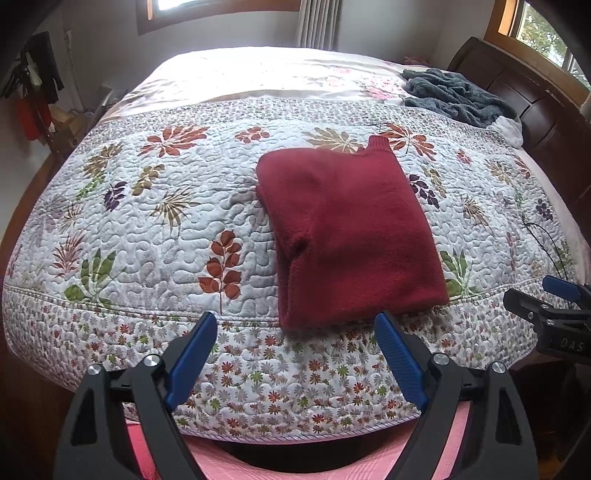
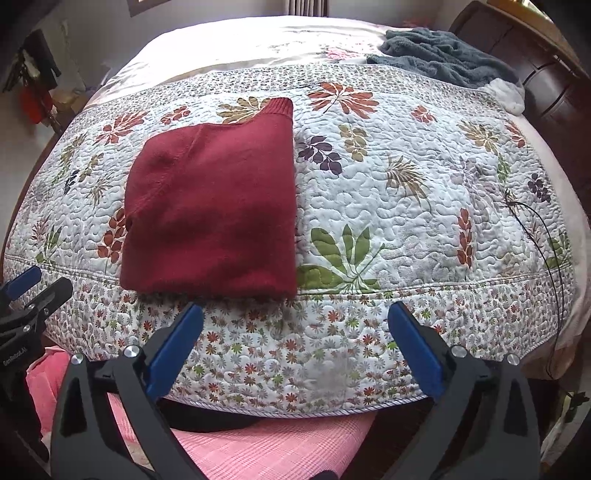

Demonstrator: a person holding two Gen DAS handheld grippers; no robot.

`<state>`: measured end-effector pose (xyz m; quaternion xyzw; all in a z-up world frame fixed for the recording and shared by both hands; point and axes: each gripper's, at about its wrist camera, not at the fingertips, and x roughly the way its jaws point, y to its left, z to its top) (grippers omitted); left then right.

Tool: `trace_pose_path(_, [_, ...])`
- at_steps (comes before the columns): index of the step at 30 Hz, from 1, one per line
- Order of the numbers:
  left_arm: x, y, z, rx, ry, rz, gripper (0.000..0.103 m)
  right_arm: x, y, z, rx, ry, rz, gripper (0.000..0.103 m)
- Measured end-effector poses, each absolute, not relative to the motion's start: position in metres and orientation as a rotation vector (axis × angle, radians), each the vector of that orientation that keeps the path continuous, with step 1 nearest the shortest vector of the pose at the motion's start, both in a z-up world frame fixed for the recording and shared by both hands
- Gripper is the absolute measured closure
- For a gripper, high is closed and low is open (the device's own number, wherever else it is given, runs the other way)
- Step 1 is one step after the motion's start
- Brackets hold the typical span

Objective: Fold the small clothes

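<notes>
Lying folded on quilt (image 1: 147, 229): sweater (image 1: 347, 229) (grippers (image 1: 295, 325) apart).

A wide bed (image 1: 155, 229) fills the room, covered by a white quilted bedspread printed with red, green and purple leaves (image 2: 406, 206). A dark wooden headboard (image 1: 517, 96) stands along its right side. Wood-framed windows (image 1: 535, 29) let in bright daylight. The walls are pale grey (image 1: 110, 51), with striped curtains (image 1: 319, 22) hanging at the far end.
</notes>
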<state>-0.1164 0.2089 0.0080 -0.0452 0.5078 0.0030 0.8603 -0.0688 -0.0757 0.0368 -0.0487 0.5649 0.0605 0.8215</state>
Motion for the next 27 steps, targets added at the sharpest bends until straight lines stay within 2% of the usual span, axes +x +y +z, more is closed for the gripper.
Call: trace_pose_path(27, [-0.1139, 0.2075, 0.0021, -0.084, 1.075, 0.017, 0.016, -0.0637, -0.0844, 0.0274, -0.092, 1.210, 0.081, 0.004])
